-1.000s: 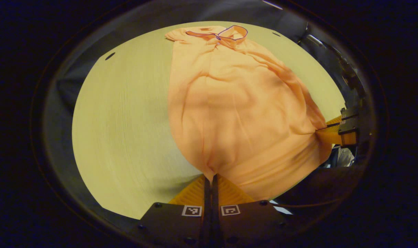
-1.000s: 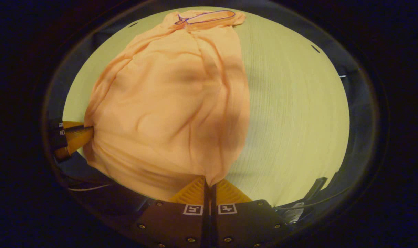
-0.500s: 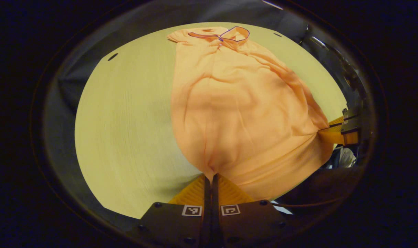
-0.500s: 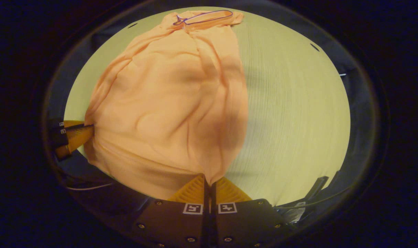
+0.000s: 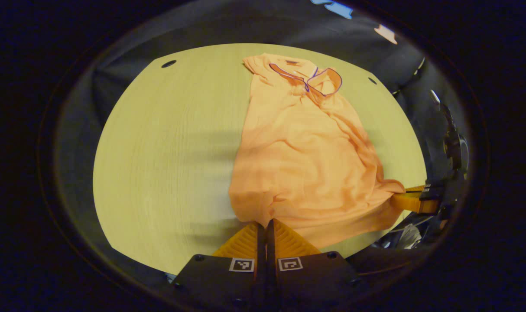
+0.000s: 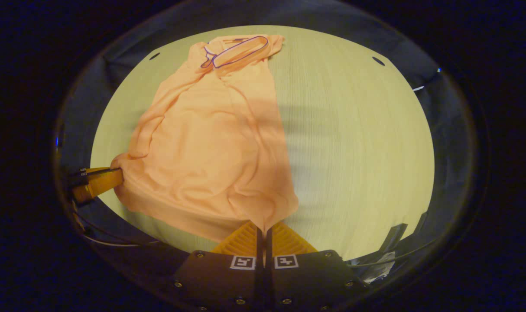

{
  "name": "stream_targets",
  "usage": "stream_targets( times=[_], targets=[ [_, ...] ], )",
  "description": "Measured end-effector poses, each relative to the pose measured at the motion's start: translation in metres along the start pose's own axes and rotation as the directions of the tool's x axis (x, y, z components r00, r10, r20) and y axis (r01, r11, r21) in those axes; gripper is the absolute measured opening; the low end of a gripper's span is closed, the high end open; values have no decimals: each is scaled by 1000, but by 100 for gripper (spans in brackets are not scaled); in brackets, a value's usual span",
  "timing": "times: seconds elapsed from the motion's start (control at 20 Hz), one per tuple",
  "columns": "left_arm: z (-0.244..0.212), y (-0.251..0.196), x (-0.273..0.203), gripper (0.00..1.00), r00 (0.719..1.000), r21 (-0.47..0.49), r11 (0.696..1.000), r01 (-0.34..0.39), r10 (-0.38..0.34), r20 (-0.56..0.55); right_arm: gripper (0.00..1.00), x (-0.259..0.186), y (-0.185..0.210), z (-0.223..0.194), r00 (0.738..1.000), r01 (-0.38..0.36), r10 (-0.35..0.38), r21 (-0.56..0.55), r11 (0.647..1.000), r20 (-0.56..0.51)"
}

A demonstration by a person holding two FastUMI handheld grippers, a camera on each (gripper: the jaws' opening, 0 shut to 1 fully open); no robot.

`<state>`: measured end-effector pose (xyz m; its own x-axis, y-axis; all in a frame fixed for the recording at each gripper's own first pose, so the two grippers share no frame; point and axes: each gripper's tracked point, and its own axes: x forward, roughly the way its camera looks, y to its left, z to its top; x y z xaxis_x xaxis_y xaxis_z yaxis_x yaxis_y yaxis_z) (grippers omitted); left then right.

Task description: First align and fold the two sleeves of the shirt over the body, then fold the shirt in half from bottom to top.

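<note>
1. Left gripper view is showing the orange shirt (image 5: 302, 160) lying lengthwise on the table (image 5: 167, 151), collar (image 5: 315, 78) at the far end, sleeves looking already folded in.
2. Left gripper (image 5: 266, 223) is pinching the near hem corner, fingers pressed together on fabric, so the hem is staying taut.
3. Right gripper (image 6: 263, 226) is pinching the other near corner, low over the near table edge, probably ready for the bottom-to-top fold.

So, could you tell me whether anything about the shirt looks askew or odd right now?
Yes: the shirt lies slanted and rumpled on the table, its collar skewed; both tongs, left and right, pinch hem corners.
</note>
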<state>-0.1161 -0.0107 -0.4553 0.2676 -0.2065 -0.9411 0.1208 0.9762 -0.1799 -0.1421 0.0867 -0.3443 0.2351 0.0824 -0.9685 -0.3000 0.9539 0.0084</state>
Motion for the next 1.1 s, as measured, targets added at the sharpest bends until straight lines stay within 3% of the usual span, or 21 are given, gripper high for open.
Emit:
stream_targets(
  times=[0.2, 0.55, 1.1],
  targets=[
    [47, -1, -4, 6, 998, -34, 999, 6, -4, 62, 1, -15, -6, 48, 996, -8, 5, 42, 999, 86],
    [129, -14, -8, 6, 989, -14, 1000, 27, -25, 149, 1, -37, -27, 141, 976, -3, -15, 86, 996, 215],
    [265, -29, 17, 6, 969, 8, 999, 43, -44, 245, 1, -56, -58, 274, 922, -37, -37, 182, 983, 386]
  ],
)
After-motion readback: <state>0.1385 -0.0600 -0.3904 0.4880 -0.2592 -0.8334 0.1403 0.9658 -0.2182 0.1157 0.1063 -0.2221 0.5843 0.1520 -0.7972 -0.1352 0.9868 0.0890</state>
